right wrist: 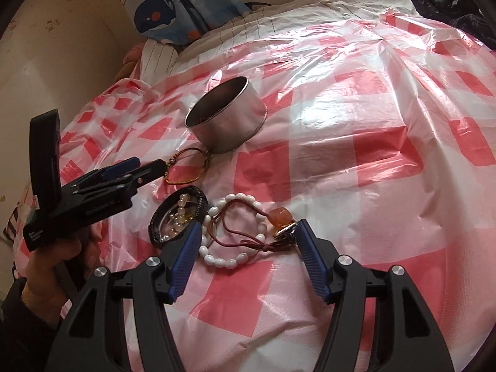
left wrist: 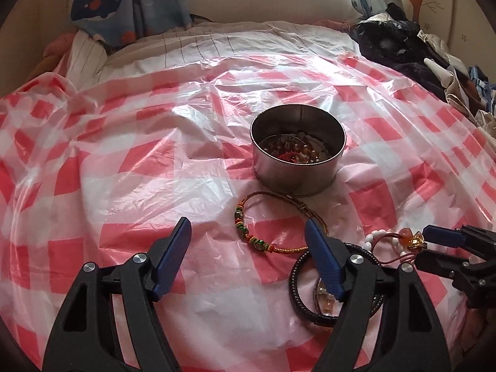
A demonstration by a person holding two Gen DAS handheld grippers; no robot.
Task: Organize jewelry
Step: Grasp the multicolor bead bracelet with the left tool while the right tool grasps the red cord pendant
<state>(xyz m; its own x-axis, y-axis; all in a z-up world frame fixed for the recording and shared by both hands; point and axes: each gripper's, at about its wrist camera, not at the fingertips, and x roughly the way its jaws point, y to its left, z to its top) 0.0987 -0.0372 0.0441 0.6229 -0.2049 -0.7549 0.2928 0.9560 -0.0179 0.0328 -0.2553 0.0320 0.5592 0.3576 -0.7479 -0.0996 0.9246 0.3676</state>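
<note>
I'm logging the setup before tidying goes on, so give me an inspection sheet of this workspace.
Surface: crinkled red and white checked plastic sheet spread over a bed.
Job's things: round metal tin with beads inside; corded bead bracelet beside it; black braided bracelet around loose pale beads; white bead bracelet with an orange charm.
Clutter: dark clothes pile at the bed's edge.
Grippers: left tongs open, empty; right tongs open, straddling the white bead bracelet, no grip.
Cables: nothing seen.
Surroundings: whale-print curtain, pale wall.
</note>
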